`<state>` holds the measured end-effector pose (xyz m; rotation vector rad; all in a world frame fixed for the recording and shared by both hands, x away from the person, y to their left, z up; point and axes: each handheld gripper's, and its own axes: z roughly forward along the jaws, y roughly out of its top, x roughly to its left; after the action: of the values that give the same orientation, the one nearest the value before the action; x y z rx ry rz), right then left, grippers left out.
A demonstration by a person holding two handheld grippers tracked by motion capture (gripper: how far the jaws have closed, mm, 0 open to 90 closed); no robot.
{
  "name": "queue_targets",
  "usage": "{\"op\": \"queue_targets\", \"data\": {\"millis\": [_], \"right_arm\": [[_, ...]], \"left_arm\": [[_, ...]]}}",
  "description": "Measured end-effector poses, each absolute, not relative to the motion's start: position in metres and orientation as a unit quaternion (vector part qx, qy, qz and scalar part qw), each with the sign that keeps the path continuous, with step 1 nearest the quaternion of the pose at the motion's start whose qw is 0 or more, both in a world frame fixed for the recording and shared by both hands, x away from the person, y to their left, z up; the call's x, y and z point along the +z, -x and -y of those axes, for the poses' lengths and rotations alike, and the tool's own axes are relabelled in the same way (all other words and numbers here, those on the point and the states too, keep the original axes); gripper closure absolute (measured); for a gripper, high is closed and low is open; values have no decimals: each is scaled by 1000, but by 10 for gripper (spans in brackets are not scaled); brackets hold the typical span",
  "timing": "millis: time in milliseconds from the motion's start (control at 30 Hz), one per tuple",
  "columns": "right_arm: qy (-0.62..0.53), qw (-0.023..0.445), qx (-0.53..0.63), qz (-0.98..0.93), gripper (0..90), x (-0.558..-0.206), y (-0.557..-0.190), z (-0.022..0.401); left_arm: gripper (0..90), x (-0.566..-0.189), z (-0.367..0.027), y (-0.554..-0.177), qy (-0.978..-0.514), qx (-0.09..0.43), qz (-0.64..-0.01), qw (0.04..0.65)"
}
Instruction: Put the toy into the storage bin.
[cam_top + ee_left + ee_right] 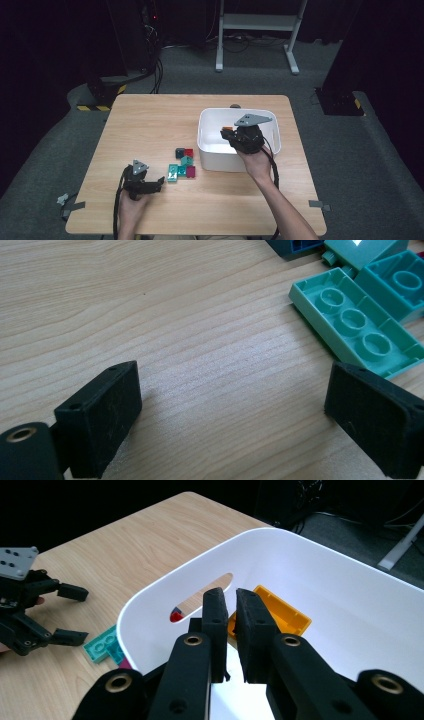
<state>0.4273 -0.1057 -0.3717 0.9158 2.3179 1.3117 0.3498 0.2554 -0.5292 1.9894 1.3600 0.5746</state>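
Observation:
My left gripper [160, 181] rests low over the wooden table [150, 125], jaws wide open with bare wood between them [230, 390]. A light teal brick [357, 330] lies upside down just past its right pad [375, 425], beside other teal bricks [395, 282]. The brick cluster [182, 163] holds teal, red, magenta and dark pieces. My right gripper [228, 136] hangs inside the white tub [207, 150], its jaws shut with nothing between them [235, 600]. An orange brick [280, 612] lies in the tub just beyond the fingertips.
The tub [350, 570] sits at the table's right side, with a handle slot [210, 587] through which a red brick [175, 615] shows. The left gripper [70, 615] and a teal brick [102, 647] appear beyond the tub's wall. A white stand [257, 22] is on the floor behind.

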Motion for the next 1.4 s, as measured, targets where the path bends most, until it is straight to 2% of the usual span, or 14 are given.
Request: {"op": "queue_targets", "data": {"millis": [233,367,700,867,1400], "right_arm": [[-335,162,451,-811,826,-376,-435,110],[-347,170,451,-805,720,-378,-437,111],[-355,170,464,-794,590,-381,-431,116],[-354,169,476,-787,552,-380,-424,121],[-325,161,496,-789,527,-381,-391,127]], "left_arm": [[82,-529,-255,-350,-759,219,-519,326],[82,-529,-255,-350,-759,219,-519,326],[84,-529,-255,-350,-759,220,-519,326],[83,-529,-255,-350,-759,219,-519,326],[84,-529,-255,-350,-760,219,-519,325]]}}
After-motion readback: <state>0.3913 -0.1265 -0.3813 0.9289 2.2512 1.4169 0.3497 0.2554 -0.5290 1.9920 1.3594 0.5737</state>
